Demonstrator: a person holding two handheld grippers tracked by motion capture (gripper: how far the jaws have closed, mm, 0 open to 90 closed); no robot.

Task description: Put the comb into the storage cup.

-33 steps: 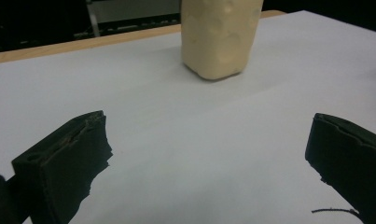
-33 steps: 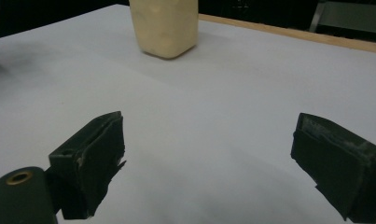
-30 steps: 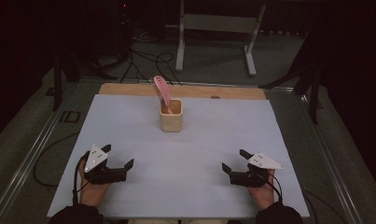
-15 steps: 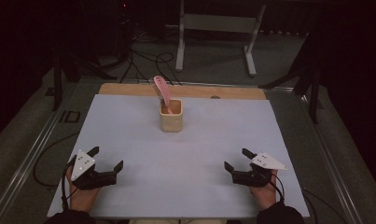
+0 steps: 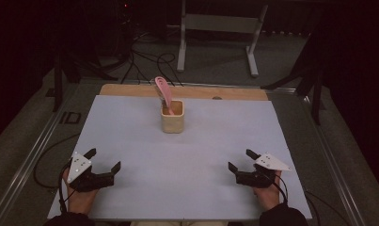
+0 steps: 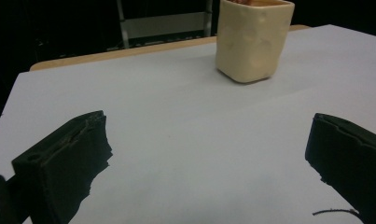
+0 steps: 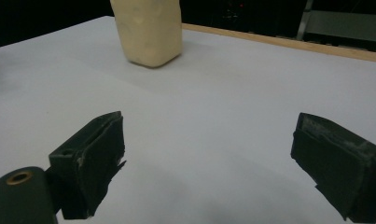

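A cream square cup (image 5: 172, 117) stands upright on the white table sheet (image 5: 130, 132), toward the back middle. A pink utensil (image 5: 162, 90) leans out of it to the back left. My left gripper (image 5: 104, 160) rests near the front left corner, jaws wide apart with nothing between them. My right gripper (image 5: 240, 160) rests near the front right, also open and empty. From the left gripper view the cup (image 6: 252, 39) appears far ahead to the right, between black fingers (image 6: 64, 163). In the right gripper view, that cup (image 7: 148, 30) stands far ahead to the left.
A wooden strip (image 5: 130, 89) runs along the sheet's far edge. Beyond the table are a metal stand (image 5: 215, 28) and floor cables (image 5: 140, 61). A metal rail (image 5: 32, 155) borders the table's left side.
My left gripper has drawn back toward the front left corner of the sheet. The right gripper has shifted only slightly. The cup and utensil have not moved.
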